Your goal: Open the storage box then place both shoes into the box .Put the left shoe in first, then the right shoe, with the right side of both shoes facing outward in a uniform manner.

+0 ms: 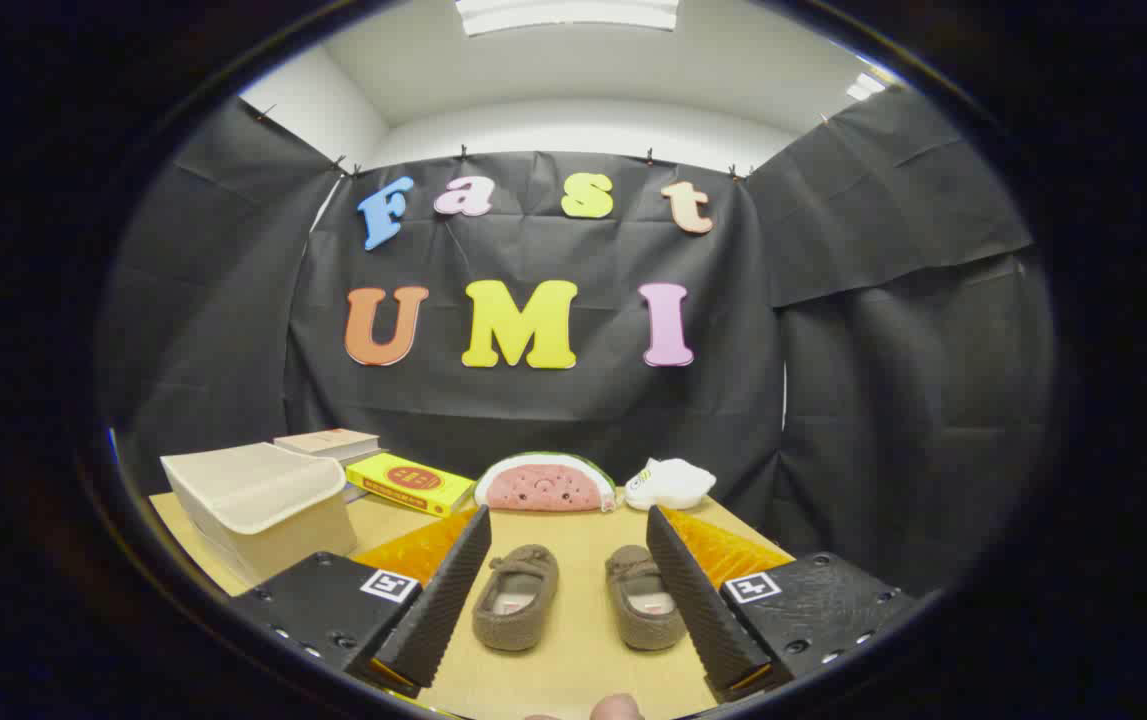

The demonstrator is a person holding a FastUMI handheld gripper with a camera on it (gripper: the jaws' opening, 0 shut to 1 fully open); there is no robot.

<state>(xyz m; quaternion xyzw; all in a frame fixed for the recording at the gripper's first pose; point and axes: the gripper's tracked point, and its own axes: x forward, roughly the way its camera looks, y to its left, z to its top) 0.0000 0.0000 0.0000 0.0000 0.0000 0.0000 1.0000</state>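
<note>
Two brown slip-on shoes lie side by side on the wooden table (573, 540), toes pointing away from me. The left shoe (517, 596) and the right shoe (643, 596) both sit between my fingers, apart from them. My gripper (573, 545) is open wide, nothing held, hovering low over the table. A cream storage box (258, 500) with its lid down stands on the table beyond my left finger, to the left of the shoes.
Behind the box lie stacked books (331, 442) and a yellow book (411, 483). A watermelon-slice plush (545, 484) and a white plush (670, 483) sit at the table's far edge. A fingertip (617, 708) shows just below the fingers.
</note>
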